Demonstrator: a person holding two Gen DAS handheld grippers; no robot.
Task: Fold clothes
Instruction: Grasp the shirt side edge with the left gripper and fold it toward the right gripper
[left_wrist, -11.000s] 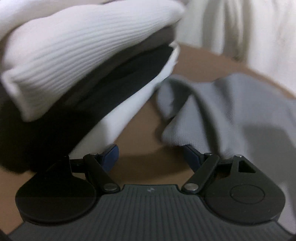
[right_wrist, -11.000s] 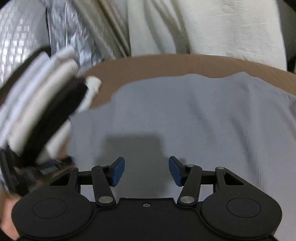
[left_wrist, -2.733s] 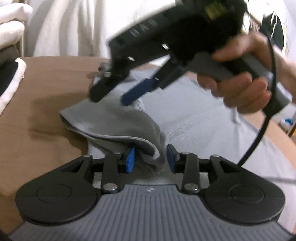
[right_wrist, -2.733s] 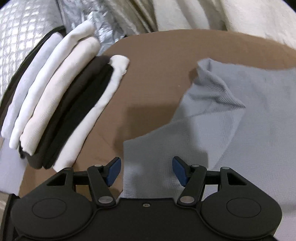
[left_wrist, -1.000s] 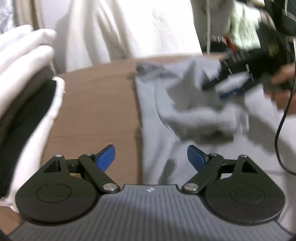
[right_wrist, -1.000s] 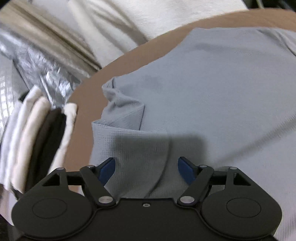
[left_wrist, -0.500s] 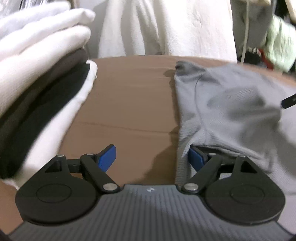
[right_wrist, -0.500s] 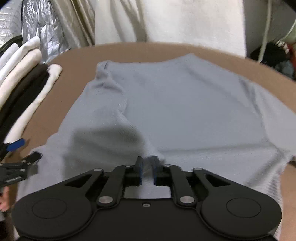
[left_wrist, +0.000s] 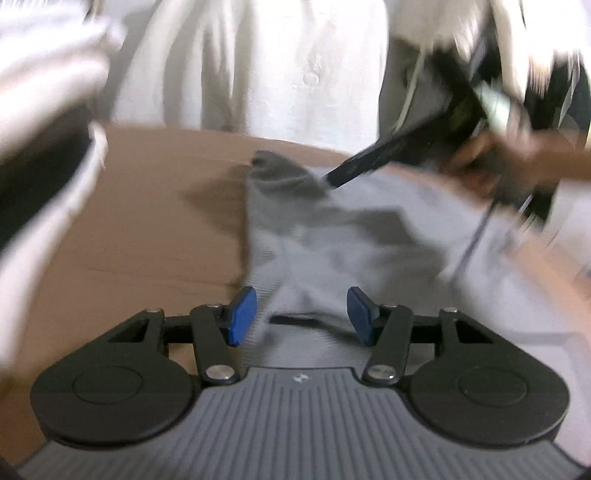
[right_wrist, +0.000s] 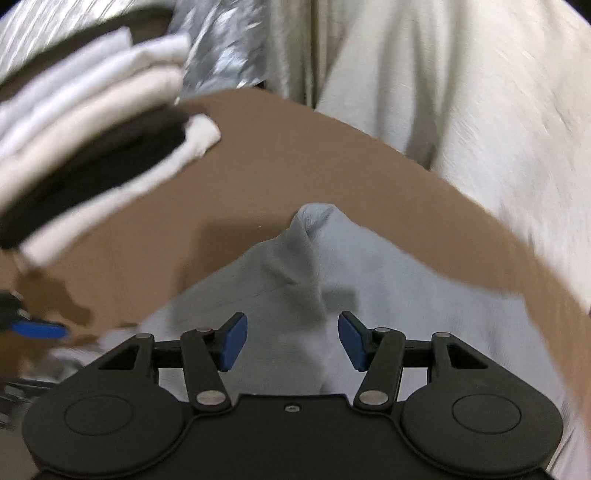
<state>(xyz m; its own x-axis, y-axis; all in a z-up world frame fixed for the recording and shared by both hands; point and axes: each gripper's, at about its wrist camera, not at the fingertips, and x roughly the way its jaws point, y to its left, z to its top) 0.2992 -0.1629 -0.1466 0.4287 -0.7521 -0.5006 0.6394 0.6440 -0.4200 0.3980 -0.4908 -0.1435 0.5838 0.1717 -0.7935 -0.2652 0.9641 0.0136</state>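
A grey knit garment (left_wrist: 362, 236) lies on the brown table (left_wrist: 147, 236), with a bunched corner at its far left. My left gripper (left_wrist: 301, 314) is open, its blue pads on either side of a raised fold at the garment's near edge. My right gripper (right_wrist: 291, 339) is open over a ridge of the same garment (right_wrist: 303, 266), near its peaked corner. In the left wrist view the right gripper (left_wrist: 332, 179) reaches in from the right to that far corner, blurred. A blue pad of the left gripper (right_wrist: 37, 329) shows at the left of the right wrist view.
A stack of folded white, cream and black clothes (right_wrist: 92, 147) sits on the left side of the table; it also shows in the left wrist view (left_wrist: 44, 122). White curtain (left_wrist: 258, 62) hangs behind the table. Silver quilted material (right_wrist: 221, 44) is at the back left.
My right gripper has opened and moved to the garment's far left corner. My left gripper has shifted right over the garment's near edge and narrowed somewhat. Both views are blurred by motion.
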